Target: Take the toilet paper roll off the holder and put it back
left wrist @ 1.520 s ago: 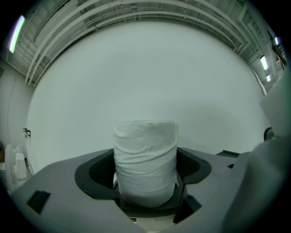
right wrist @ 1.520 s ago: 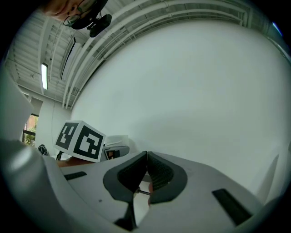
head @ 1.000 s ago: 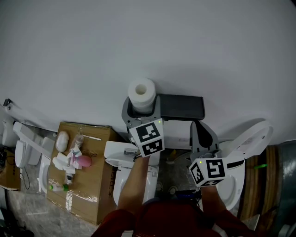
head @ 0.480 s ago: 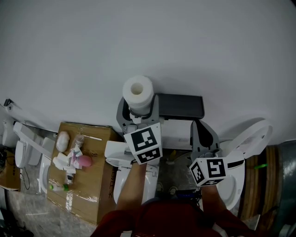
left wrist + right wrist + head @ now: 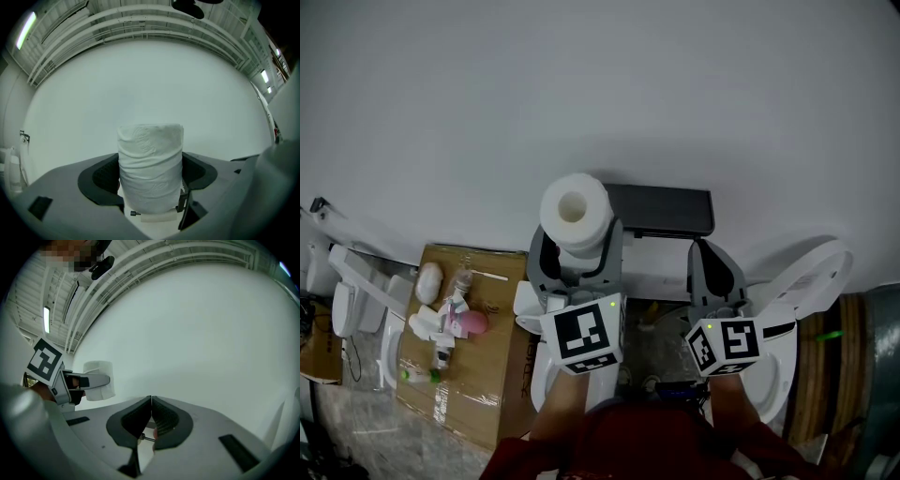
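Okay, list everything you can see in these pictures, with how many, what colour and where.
toilet paper roll: one, white, upright between the left gripper's jaws, in front of the wall
holder: one, black, on the wall just right of the roll
wall: one, white, fills the upper view
cardboard box: one, brown, on the floor, lower left
toiletries: several, white and pink, on the box
toilets: several, white, at far left, below the left gripper, and at right with its seat raised
left gripper: one, grey, closed on the roll
right gripper: one, grey, jaws together, empty
clothing: red, bottom centre
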A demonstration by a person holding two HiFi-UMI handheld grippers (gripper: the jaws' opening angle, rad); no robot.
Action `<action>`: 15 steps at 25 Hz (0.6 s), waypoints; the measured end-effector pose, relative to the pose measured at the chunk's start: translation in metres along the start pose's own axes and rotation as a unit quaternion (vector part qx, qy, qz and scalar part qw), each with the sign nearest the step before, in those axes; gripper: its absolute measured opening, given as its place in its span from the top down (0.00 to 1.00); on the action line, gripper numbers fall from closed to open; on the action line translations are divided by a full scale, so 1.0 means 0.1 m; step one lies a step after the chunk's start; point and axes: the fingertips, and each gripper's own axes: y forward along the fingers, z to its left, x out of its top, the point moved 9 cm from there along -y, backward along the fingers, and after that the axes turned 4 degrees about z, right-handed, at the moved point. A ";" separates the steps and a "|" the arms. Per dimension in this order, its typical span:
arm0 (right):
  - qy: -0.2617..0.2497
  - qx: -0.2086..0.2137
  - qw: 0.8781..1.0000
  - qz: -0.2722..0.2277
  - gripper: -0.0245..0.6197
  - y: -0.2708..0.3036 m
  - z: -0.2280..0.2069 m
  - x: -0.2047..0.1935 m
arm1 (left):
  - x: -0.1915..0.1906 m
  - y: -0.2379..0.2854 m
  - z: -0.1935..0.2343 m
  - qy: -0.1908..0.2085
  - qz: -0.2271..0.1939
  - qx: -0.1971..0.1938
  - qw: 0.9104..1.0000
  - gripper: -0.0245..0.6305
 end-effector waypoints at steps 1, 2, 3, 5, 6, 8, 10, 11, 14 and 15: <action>-0.001 0.001 1.000 0.000 0.94 -0.01 0.00 0.00 | -0.02 -0.05 -0.01 0.000 0.000 0.000 1.000 0.32; -0.002 0.001 1.000 0.000 0.93 -0.02 0.00 0.00 | -0.05 -0.09 -0.01 0.002 0.001 -0.001 1.000 0.32; -0.001 0.001 1.000 0.001 0.93 -0.04 0.00 -0.01 | -0.08 -0.14 -0.02 0.005 0.003 -0.001 1.000 0.32; 0.003 0.000 1.000 0.005 0.93 -0.07 -0.02 -0.04 | -0.16 -0.24 -0.05 0.004 0.004 -0.005 1.000 0.32; 0.004 -0.002 1.000 0.008 0.93 -0.08 -0.03 -0.06 | -0.20 -0.29 -0.07 0.002 0.006 -0.007 1.000 0.32; 0.005 -0.004 1.000 0.012 0.93 -0.10 -0.04 -0.09 | -0.27 -0.38 -0.12 -0.008 0.003 -0.011 1.000 0.32; 0.006 -0.005 1.000 0.016 0.93 -0.12 -0.05 -0.11 | -0.35 -0.45 -0.16 -0.013 0.005 -0.014 1.000 0.32; 0.006 -0.005 1.000 0.018 0.93 -0.12 -0.05 -0.12 | -0.40 -0.48 -0.18 -0.012 0.010 -0.015 1.000 0.32; 0.007 -0.003 1.000 0.022 0.93 -0.13 -0.04 -0.15 | -0.58 -0.54 -0.21 -0.010 0.028 -0.020 0.999 0.32; 0.007 -0.002 1.000 0.023 0.93 -0.14 -0.04 -0.16 | -0.62 -0.55 -0.22 -0.012 0.033 -0.022 0.999 0.32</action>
